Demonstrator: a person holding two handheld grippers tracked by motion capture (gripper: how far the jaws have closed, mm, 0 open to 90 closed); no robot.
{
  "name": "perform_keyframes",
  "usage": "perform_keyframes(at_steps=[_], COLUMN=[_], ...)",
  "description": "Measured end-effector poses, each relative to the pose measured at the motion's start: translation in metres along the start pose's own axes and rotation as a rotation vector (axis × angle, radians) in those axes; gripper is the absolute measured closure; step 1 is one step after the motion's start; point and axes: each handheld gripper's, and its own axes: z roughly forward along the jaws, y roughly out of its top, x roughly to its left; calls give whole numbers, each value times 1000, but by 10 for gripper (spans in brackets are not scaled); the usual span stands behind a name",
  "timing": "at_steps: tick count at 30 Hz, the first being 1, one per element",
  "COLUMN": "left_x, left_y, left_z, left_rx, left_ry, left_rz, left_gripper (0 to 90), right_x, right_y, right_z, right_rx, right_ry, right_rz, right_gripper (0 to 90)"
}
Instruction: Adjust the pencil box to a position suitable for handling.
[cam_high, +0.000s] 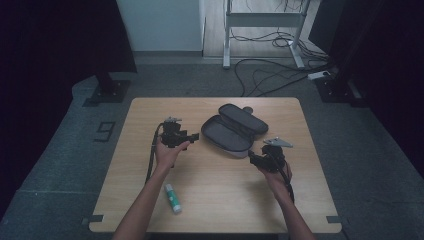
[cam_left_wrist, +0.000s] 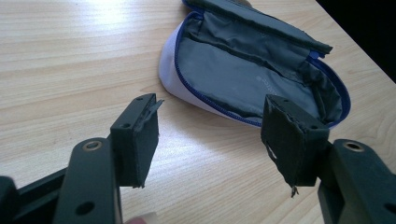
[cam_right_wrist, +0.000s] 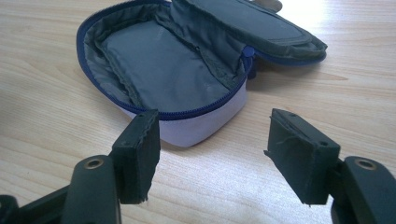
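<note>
My left tool (cam_high: 192, 136) has its jaws standing apart with nothing between them; in the left gripper view they frame bare wood just short of the near-left end of the pouch (cam_left_wrist: 261, 70). My right tool (cam_high: 254, 158) also has its jaws apart and bare of anything, and in the right gripper view they sit just near of the pouch's (cam_right_wrist: 177, 70) pale rounded end, not touching it.

The pouch (cam_high: 234, 129) is a zip case lying open in the middle of the table (cam_high: 215, 200), slightly to the far side. Its long axis runs slantwise, from near-left up toward far-right in the high view. The lower shell lies flat with its grey lining facing up, and the lid is folded back along the far-right long side, so the mouth faces up and toward me. A blue zip runs round the rim. The left tool is just beside the pouch's left end; the right tool is just beside its near-right end, so the pouch lies between the two.

A small white tube with a green label (cam_high: 172, 197) lies on the near part of the table, near my left forearm, its long axis running near to far, well apart from the pouch.

The pouch is well clear of every table edge. Open wood lies to the left, to the right, and across the near half between my arms.
</note>
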Motion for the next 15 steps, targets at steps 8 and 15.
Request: perform_keyframes(at_steps=[8,15], left_x=[-1,-4], left_y=[4,9], left_z=[10,20], left_rx=[5,2], left_ry=[19,22], left_rz=[3,10], left_gripper=[371,375], right_x=[1,2], right_y=[7,11], right_z=[9,19], right_rx=[5,13], right_ry=[-8,-14], right_rz=[-2,12], right_gripper=[344,352])
